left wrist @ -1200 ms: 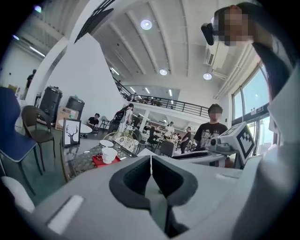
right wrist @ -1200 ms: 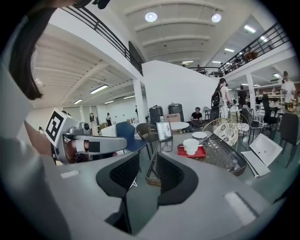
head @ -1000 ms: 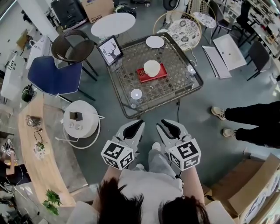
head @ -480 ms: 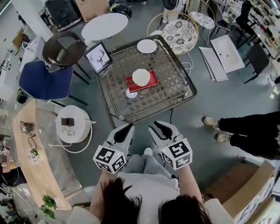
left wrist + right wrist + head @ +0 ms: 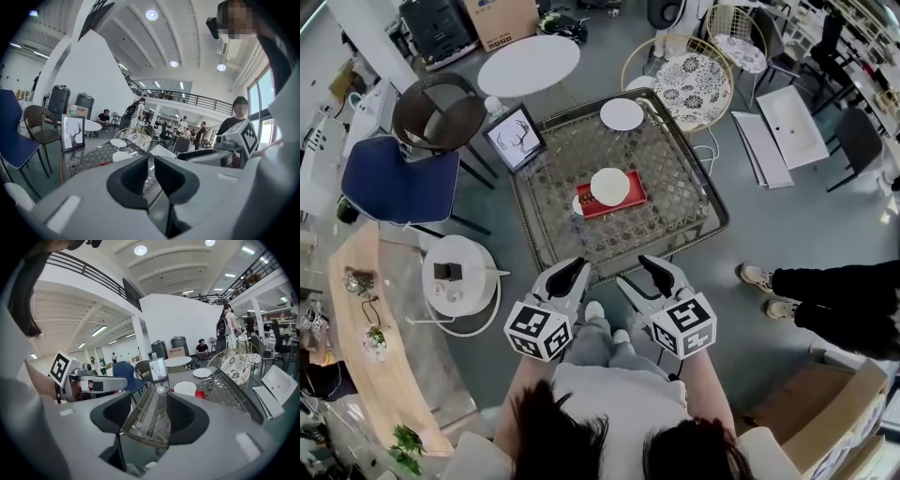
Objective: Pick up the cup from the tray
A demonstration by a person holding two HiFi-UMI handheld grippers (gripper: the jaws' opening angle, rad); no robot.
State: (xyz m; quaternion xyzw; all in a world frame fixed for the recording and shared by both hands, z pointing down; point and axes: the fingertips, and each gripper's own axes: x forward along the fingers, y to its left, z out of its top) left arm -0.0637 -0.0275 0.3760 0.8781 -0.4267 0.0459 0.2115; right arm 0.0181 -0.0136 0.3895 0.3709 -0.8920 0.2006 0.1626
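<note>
1. From above, the white cup (image 5: 609,187) shows only its round top. Its sides are hidden.
2. It stands on the red tray (image 5: 637,193) in the middle of the bench (image 5: 675,159), well apart from both grippers.
3. The left gripper (image 5: 567,278) is open a little and holds nothing.
4. The right gripper (image 5: 645,277) is open wide and holds nothing.

head view looks steeply down on table (image 5: 667,212); both gripper views face it low, level, from near edge

wicker table (image 5: 675,187) carries red tray (image 5: 635,195), white plate (image 5: 622,113).
</note>
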